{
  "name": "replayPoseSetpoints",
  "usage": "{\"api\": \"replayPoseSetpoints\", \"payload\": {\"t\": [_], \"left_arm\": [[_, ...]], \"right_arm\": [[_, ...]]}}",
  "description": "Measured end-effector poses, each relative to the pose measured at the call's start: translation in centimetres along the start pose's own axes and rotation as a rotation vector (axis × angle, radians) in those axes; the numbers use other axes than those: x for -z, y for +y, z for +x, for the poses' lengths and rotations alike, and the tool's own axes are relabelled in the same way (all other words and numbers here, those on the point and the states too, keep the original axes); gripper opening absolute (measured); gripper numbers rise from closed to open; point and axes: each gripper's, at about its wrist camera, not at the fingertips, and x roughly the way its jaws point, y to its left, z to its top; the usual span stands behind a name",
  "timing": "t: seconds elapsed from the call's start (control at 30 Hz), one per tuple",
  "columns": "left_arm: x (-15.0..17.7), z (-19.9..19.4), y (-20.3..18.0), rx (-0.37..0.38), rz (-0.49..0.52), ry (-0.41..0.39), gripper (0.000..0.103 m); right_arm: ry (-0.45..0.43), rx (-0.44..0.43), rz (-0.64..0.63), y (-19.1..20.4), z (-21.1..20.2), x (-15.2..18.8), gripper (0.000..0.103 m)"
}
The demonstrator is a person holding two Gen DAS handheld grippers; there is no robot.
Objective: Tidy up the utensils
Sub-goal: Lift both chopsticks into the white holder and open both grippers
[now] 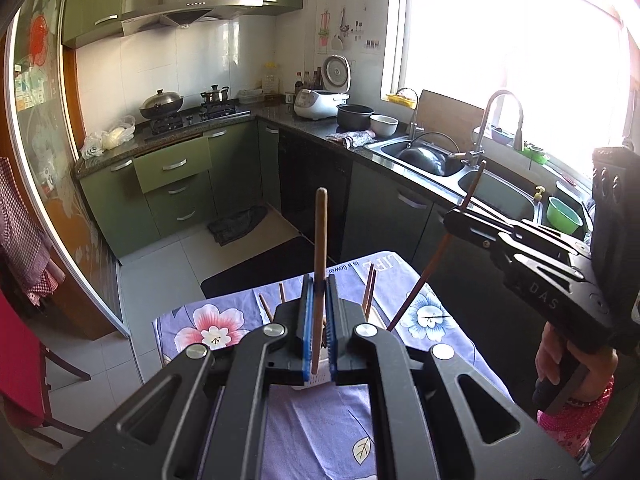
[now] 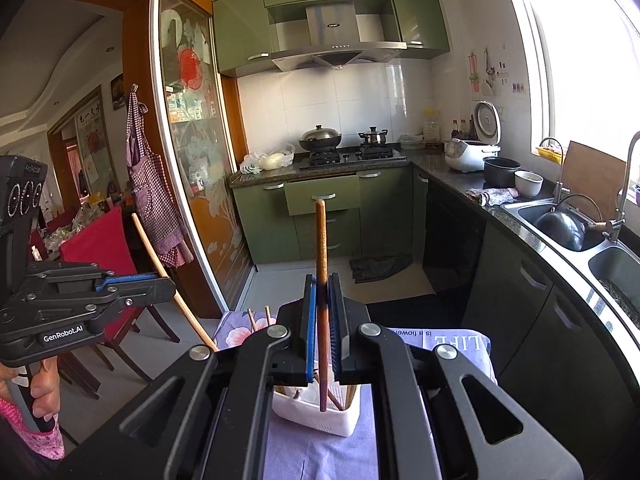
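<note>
My left gripper point(image 1: 319, 286) is shut on a light wooden chopstick point(image 1: 321, 236) held upright over the white holder point(image 1: 316, 382), which is mostly hidden behind the jaws. My right gripper point(image 2: 322, 284) is shut on a dark brown chopstick point(image 2: 321, 248), its lower end inside the white perforated utensil holder point(image 2: 320, 412). The right gripper point(image 1: 460, 216) shows in the left wrist view at the right with its chopstick point(image 1: 432, 260) slanting down toward the holder. The left gripper point(image 2: 160, 284) shows at the left of the right wrist view with its chopstick point(image 2: 160, 268). Several other chopsticks point(image 1: 369, 290) stand in the holder.
The holder stands on a small table with a purple floral cloth point(image 1: 208, 328). Green cabinets and a counter with a double sink point(image 1: 436, 156) run along the right. A stove with pots point(image 2: 340, 140) is at the back. A red chair point(image 2: 104, 248) stands at the left.
</note>
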Motion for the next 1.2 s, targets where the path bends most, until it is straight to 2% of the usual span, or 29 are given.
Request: {"api": "replayPoseSetpoints", "payload": {"t": [0.17,0.33,0.6,0.7,0.73,0.8,0.83,0.9,1.0,1.03,1.07,1.1,1.13,1.17,1.2], "left_arm": [[-1.7,1.2,-0.1,-0.013,-0.005,-0.013,0.006],[-1.4,4.5,0.5,-0.022,-0.022,0.026,0.006],[4.4,11.8,2.0,-0.027,-0.055,0.145,0.006],[6.2,13.3,2.1,-0.039,-0.054,0.136,0.007],[6.7,13.6,2.0,-0.044,-0.049,0.128,0.009],[7.7,13.9,2.1,-0.048,-0.053,0.119,0.022],[8.0,14.2,2.1,-0.047,-0.057,0.119,0.033],[8.6,14.3,2.4,-0.048,-0.07,0.112,0.036],[9.1,13.3,2.6,-0.058,-0.075,0.075,0.037],[9.2,12.6,2.7,-0.063,-0.08,0.055,0.041],[9.4,11.8,2.7,-0.065,-0.087,0.032,0.05],[9.6,10.9,2.7,-0.069,-0.091,0.01,0.057],[10.1,9.9,2.7,-0.074,-0.094,-0.015,0.07],[10.8,8.9,2.6,-0.08,-0.098,-0.041,0.078],[11.5,7.9,2.4,-0.086,-0.098,-0.059,0.079]], "right_arm": [[0.018,0.013,0.014,-0.8,2.8,-0.3,0.007],[0.045,0.026,0.034,-1.8,5.9,1.8,0.007],[0.16,0.029,0.047,-2.5,11.4,8.7,0.007],[0.183,0.034,0.038,-2.4,12.4,10.7,0.007],[0.186,0.037,0.031,-2.3,12.5,11.2,0.007],[0.193,0.036,0.026,-2.2,12.6,12.0,0.01],[0.191,0.033,0.03,-2.2,12.4,12.3,0.017],[0.176,0.035,0.038,-2.3,11.7,12.6,0.025],[0.13,0.019,0.053,-2.3,9.2,12.5,0.025],[0.106,0.016,0.053,-2.2,8.0,12.6,0.03],[0.079,0.019,0.051,-2.0,6.6,12.7,0.035],[0.057,0.026,0.047,-1.9,5.2,12.8,0.045],[0.038,0.03,0.043,-1.7,3.9,13.3,0.05],[0.025,0.032,0.041,-1.6,2.6,13.8,0.052],[0.016,0.035,0.042,-1.6,1.4,14.5,0.058]]}}
